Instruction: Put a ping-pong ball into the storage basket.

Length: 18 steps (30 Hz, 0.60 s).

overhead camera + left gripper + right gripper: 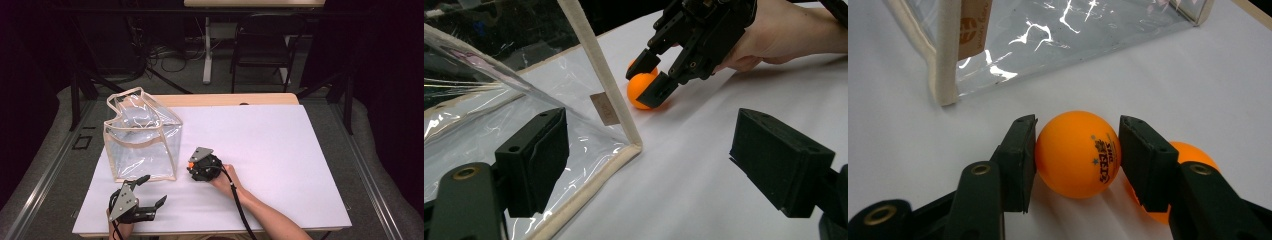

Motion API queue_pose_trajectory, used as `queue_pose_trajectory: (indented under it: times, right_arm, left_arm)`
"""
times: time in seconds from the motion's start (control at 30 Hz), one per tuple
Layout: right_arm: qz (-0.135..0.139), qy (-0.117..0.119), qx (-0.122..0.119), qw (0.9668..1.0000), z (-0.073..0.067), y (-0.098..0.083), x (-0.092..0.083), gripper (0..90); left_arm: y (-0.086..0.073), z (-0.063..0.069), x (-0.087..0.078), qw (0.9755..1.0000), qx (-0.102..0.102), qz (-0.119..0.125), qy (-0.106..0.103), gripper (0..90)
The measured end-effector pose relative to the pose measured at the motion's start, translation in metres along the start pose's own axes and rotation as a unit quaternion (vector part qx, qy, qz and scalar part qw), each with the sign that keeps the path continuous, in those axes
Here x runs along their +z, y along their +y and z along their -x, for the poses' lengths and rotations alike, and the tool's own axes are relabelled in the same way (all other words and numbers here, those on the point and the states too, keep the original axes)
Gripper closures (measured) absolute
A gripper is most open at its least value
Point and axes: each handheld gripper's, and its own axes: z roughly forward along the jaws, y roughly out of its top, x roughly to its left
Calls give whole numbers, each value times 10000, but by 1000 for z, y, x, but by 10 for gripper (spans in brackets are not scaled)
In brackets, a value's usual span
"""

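A clear plastic bag with cream trim and handles stands upright on the left half of a white table, its top open; through its walls nothing can be made out inside. At the near left edge, just in front of the bag, the left gripper rests in a person's hand with its jaws spread wide and nothing between them. In the left gripper view one jaw sits against the bag's near wall while the other stands over bare table.

Right of the bag's near right corner, the right gripper points down and left toward the table, held by a hand whose forearm comes in from the near edge. Its jaws are clenched on an orange ball: the right gripper view shows both pads pressed against the ball's sides, black print facing the camera. The ball sits on the table, outside the bag and near its trimmed corner.

A second orange ball lies on the table just behind the right jaw, partly hidden by it. The left gripper view shows both balls close together beside the bag's corner seam, neither one in the bag.
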Motion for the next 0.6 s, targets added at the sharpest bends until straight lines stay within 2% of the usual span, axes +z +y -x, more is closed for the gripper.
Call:
queue_pose_trajectory:
  times: [0.6]
  right_arm:
    - [317, 2, 151, 9994, 6, 1, -13, 505]
  left_arm:
    - [0, 0, 0, 10000, -16, 19, 2, 157]
